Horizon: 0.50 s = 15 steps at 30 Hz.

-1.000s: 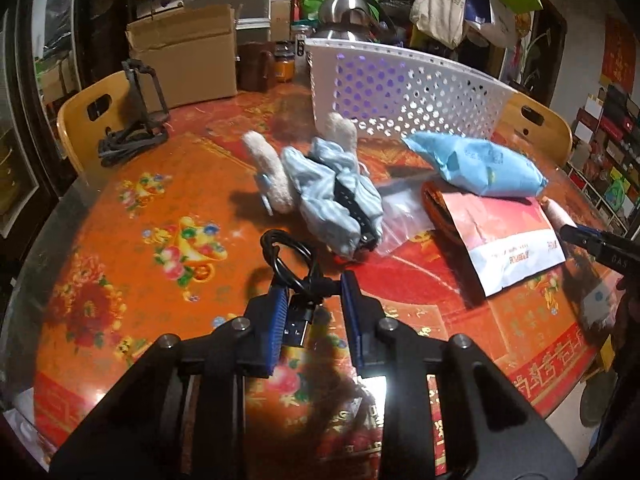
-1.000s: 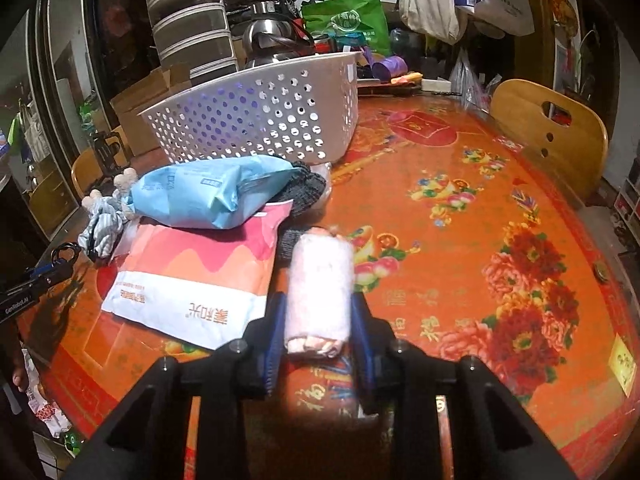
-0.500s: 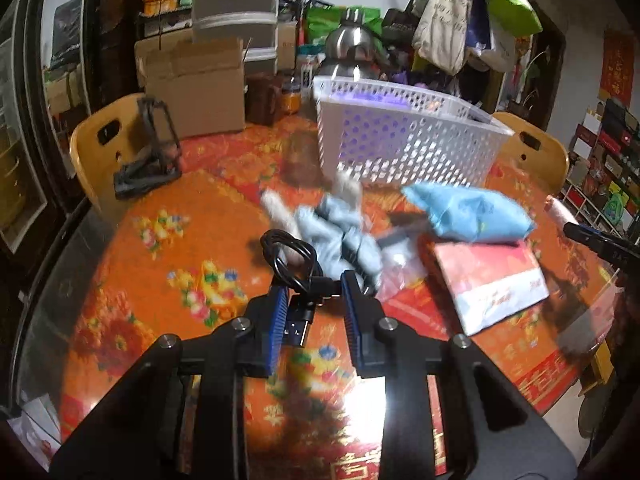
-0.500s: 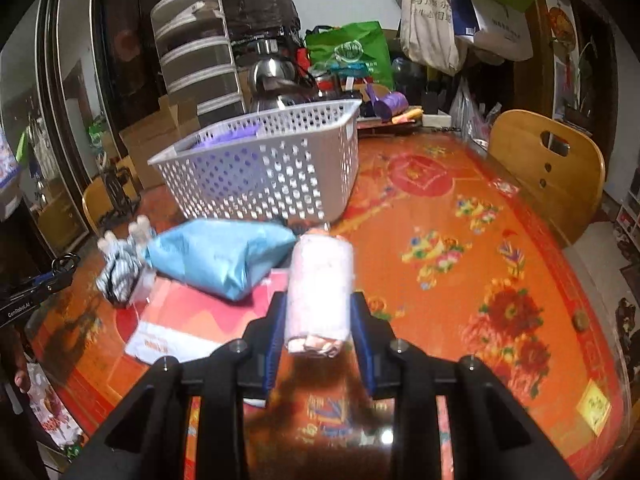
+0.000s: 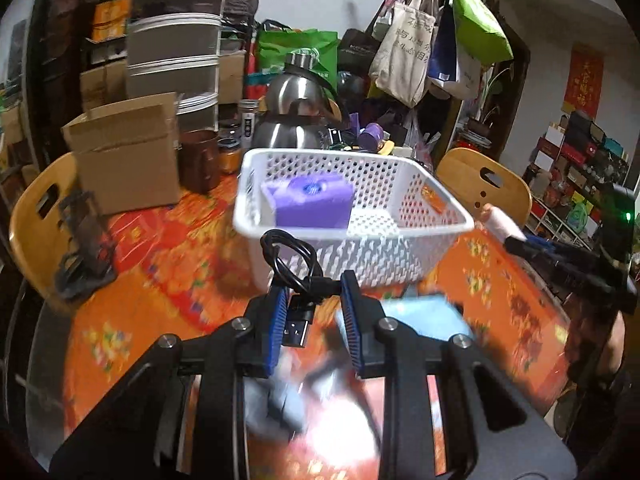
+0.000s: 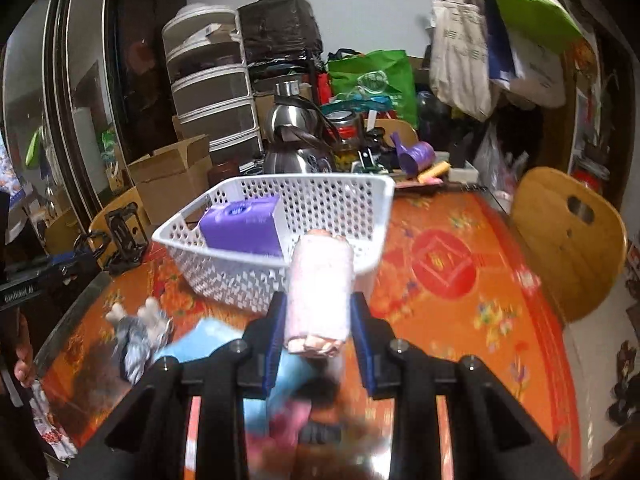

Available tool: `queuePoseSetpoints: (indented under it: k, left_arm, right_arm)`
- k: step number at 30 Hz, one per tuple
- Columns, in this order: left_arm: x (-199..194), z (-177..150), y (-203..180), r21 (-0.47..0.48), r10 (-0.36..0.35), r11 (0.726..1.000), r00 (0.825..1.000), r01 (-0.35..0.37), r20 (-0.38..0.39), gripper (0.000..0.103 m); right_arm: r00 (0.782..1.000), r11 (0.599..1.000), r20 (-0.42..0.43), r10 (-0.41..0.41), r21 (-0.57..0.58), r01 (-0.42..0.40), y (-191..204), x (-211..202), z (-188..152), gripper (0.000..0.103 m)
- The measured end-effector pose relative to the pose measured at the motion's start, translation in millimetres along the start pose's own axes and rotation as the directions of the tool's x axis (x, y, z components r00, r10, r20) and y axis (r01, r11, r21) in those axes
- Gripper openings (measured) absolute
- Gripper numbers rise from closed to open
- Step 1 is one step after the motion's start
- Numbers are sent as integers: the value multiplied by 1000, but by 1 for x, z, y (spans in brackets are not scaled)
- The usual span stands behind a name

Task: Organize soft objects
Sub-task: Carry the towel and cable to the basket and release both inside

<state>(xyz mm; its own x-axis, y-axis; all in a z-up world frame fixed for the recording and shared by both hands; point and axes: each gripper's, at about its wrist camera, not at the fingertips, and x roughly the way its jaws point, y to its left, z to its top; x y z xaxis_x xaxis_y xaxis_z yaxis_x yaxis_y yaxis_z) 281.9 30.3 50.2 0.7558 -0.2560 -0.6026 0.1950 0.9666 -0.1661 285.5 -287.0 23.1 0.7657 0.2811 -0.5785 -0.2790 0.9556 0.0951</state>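
A cluttered home dining room. A round desk (image 6: 460, 280) under a red floral oilcloth is ringed by wooden chairs (image 6: 568, 240). Behind it stand stacked plastic drawers (image 6: 212, 112), cardboard boxes (image 5: 124, 152), a steel kettle (image 5: 294, 116) and hanging tote bags (image 5: 404, 56); a red paper hanging (image 5: 582, 80) marks the far wall.

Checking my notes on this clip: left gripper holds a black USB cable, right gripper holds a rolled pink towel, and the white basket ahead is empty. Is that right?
Not quite. The white basket is not empty: a purple box sits inside it, as both wrist views show. The rest stands: the left gripper holds the black USB cable, the right gripper the rolled pink towel.
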Motion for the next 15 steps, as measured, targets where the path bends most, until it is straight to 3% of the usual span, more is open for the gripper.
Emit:
queuePoseSetpoints:
  k: [7,12,15]
  left_arm:
    - [81,79,-17,-5,10,1000,994,-11,-112,24]
    - [135,95,-23,-42,1,999,977,-10,-213,24]
    - [152,95,-30,-39,14,999,972,-23,-233,24]
  right_arm:
    - [997,997,-62,-51,-69,46,11,60,54,30]
    - [992,997,-125,-32,-77,22,6,95,64,30]
    - [991,998,-135,-21,-54,14,1,105,66,30]
